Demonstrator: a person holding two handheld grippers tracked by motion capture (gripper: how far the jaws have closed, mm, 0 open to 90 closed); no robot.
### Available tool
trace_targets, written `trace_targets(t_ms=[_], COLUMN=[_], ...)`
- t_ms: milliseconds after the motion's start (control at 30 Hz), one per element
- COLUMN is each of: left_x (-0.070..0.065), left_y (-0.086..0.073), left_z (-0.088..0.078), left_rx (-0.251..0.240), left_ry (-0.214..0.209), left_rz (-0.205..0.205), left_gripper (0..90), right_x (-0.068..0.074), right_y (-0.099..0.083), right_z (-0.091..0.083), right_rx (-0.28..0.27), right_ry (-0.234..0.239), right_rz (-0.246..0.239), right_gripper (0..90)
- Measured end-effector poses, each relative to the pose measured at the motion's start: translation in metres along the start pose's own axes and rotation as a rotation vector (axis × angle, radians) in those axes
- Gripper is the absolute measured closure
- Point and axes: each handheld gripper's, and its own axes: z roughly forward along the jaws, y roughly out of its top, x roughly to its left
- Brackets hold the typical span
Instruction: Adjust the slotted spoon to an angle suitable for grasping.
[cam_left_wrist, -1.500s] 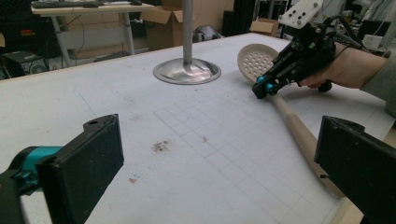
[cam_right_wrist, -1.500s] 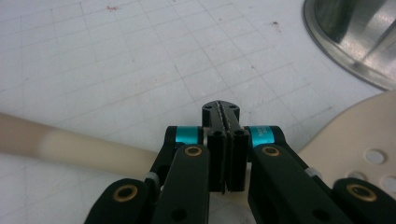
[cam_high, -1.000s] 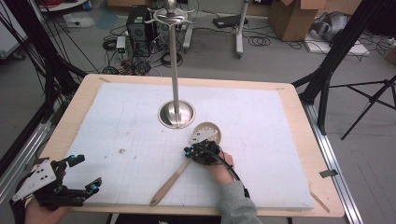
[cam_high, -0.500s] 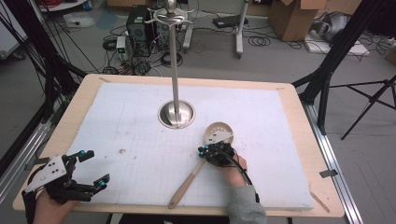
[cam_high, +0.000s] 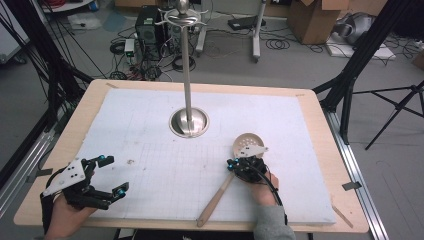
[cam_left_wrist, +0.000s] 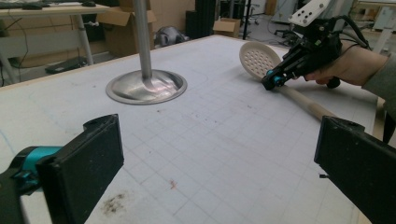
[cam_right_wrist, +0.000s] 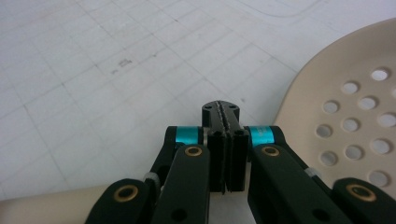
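A pale wooden slotted spoon (cam_high: 247, 145) lies on the white mat, head toward the far side and handle toward the front edge. My right gripper (cam_high: 234, 164) is shut, its tip resting on the spoon's neck just behind the head. In the right gripper view the jaws (cam_right_wrist: 220, 109) meet with nothing between them, and the perforated head (cam_right_wrist: 345, 107) lies to their right. My left gripper (cam_high: 114, 173) stands wide open and empty over the front left of the mat. From the left gripper view (cam_left_wrist: 219, 156) I see the spoon (cam_left_wrist: 259, 58) and the right gripper (cam_left_wrist: 271, 83) at the upper right.
A metal stand with a round base (cam_high: 189, 122) and a tall pole rises from the middle of the mat (cam_high: 150, 150), left of the spoon's head. The mat lies on a wooden table (cam_high: 320, 130). Cables and boxes lie on the floor beyond.
The right gripper has slid to the right across the mat, and the spoon has moved with it. The left gripper has also shifted right, still open.
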Motion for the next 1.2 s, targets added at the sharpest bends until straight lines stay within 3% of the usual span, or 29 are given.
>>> trace_targets(t_ms=[333,700,767,867,1033,1100,1200], left_x=[0.002,0.002,0.002,0.003,0.006,0.006,0.007], left_y=[0.002,0.002,0.002,0.003,0.003,0.004,0.005], left_z=[0.013,0.016,0.017,0.018,0.019,0.02,0.023], left_rx=[0.004,0.005,0.007,0.004,0.004,0.001,0.001], left_ry=[-0.035,-0.039,-0.041,-0.043,-0.042,-0.045,-0.052], left_rz=[0.002,0.0,0.0,0.003,-0.002,-0.003,0.0], left_gripper=[1.7,1.7,1.7,1.7,1.7,1.7,1.7], right_x=[-0.011,-0.019,-0.018,-0.021,-0.017,-0.013,-0.008], right_y=[-0.016,-0.027,-0.026,-0.027,-0.028,-0.03,-0.034], right_z=[-0.019,-0.031,-0.031,-0.034,-0.049,-0.056,-0.062], right_rx=[-0.003,-0.004,-0.002,-0.017,-0.073,-0.092,-0.093], right_ry=[-0.023,-0.041,-0.047,-0.049,-0.016,0.002,0.019], right_rz=[0.06,0.098,0.076,0.099,0.094,0.066,0.056], right_gripper=[90.0,90.0,90.0,90.0,90.0,90.0,90.0])
